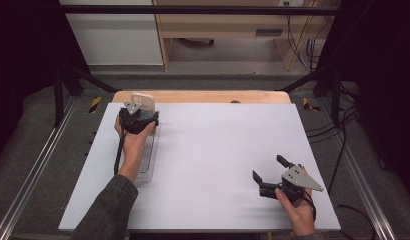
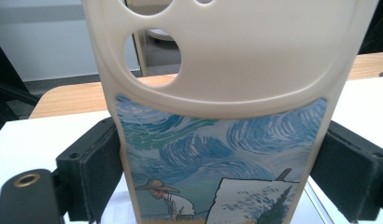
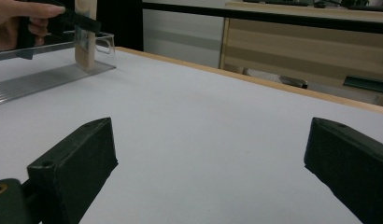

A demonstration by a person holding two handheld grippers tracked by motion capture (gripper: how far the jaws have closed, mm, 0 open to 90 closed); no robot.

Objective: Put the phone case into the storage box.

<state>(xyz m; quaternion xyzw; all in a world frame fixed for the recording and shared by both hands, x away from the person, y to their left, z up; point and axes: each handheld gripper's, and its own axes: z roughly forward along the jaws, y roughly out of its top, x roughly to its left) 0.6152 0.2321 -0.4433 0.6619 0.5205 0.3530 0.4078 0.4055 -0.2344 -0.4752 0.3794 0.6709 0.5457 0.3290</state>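
- Cream-coloured and printed with a painted sky scene, the phone case (image 2: pixel 222 107) stood upright between the jaws of your left gripper (image 1: pixel 139 119), at the far left of the white table (image 1: pixel 208 150).
- You had the left gripper's pads pressed on the case's two long side edges, below the camera cut-outs.
- In the right gripper view, the case stood at the far end of a clear plastic tray (image 3: pixel 49 77); whether its lower end touched the tray floor could not be told.
- Your right gripper (image 1: pixel 271 172) rested near the table's near right corner, well apart from the case, its jaws spread wide with nothing between them.
- Handling, as a judgement: the case looked light, thin-walled and somewhat flexible, with a smooth, possibly slippery skin.
- You were advised to grip across the side edges at mid-height, never across the cut-out area, where the wall is weakest.
- Excess squeeze could have bowed the shell; moderate pressure was judged sufficient.
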